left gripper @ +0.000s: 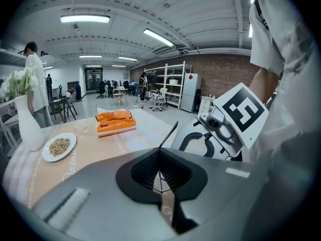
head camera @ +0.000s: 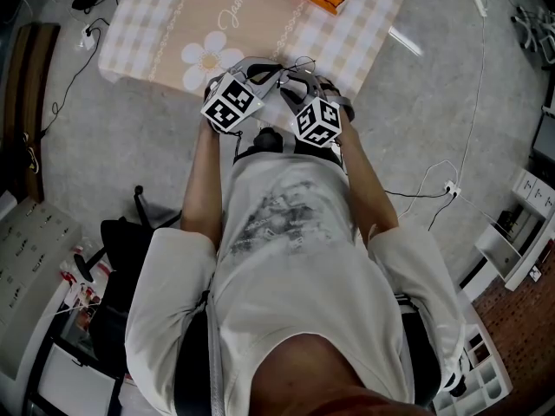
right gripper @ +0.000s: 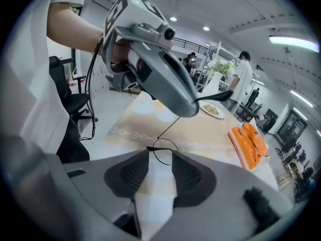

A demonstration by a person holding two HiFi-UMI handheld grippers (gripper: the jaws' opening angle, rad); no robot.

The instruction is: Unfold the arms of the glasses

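Right gripper (right gripper: 160,155) stands with its jaws wide apart. The thin wire rim of the glasses (right gripper: 160,148) sits just at its tips, and the pads are not closed on it. Left gripper (left gripper: 159,157) pinches the glasses' wire frame between nearly closed jaws, with one dark arm sticking up above them. In the head view the left forearm (head camera: 201,180) and right forearm (head camera: 371,189) bend forward. They bring both grippers close together at upper centre, tilted down over the near edge of the checked counter (head camera: 165,24).
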